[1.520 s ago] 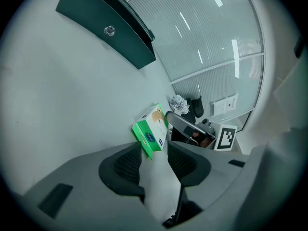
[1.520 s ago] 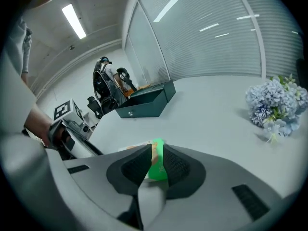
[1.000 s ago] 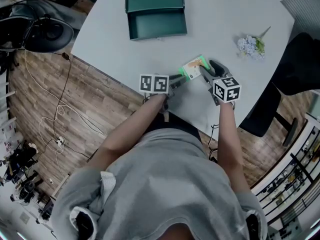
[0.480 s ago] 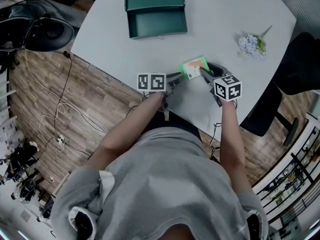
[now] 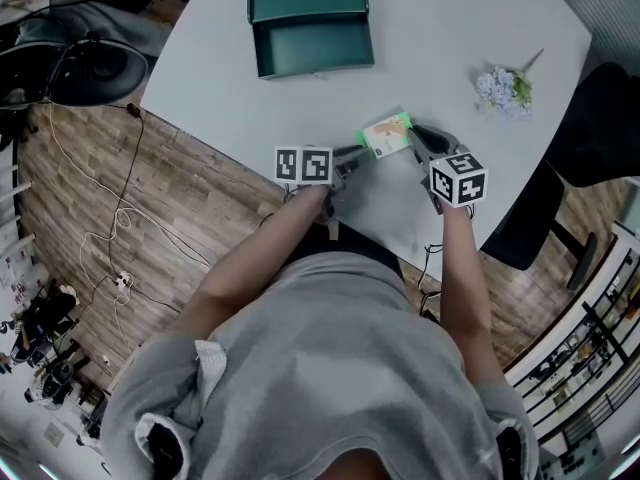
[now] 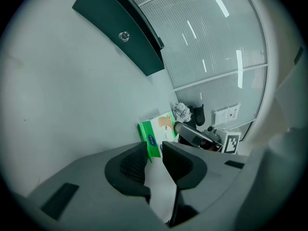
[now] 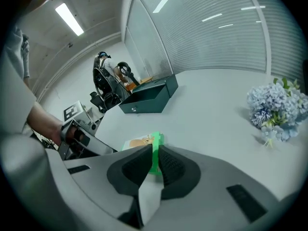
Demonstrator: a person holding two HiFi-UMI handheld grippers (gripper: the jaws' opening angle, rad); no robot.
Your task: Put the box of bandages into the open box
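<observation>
The box of bandages (image 5: pixel 388 135), green and white, lies on the white table (image 5: pixel 450 28) near its front edge. My right gripper (image 5: pixel 413 140) reaches it from the right. Its jaws are closing, and in the right gripper view the pads (image 7: pixel 139 165) press on the box's green edge (image 7: pixel 155 148). My left gripper (image 5: pixel 350 156) comes from the left. Its jaws are opening, and the box's green end (image 6: pixel 150 141) sits just at the tips of the left gripper (image 6: pixel 154 150) with a gap showing. The open box (image 5: pixel 312 23), dark green, stands at the table's far side.
A small bunch of pale blue flowers (image 5: pixel 505 88) lies on the table's right side. A black chair (image 5: pixel 590 138) stands beyond the right edge. Cables (image 5: pixel 90 218) trail over the wooden floor to the left. The open box (image 7: pixel 149 96) lies ahead of the right gripper.
The right gripper's jaws, wide apart around the box's end before, have closed onto it. The left gripper and the box have barely moved.
</observation>
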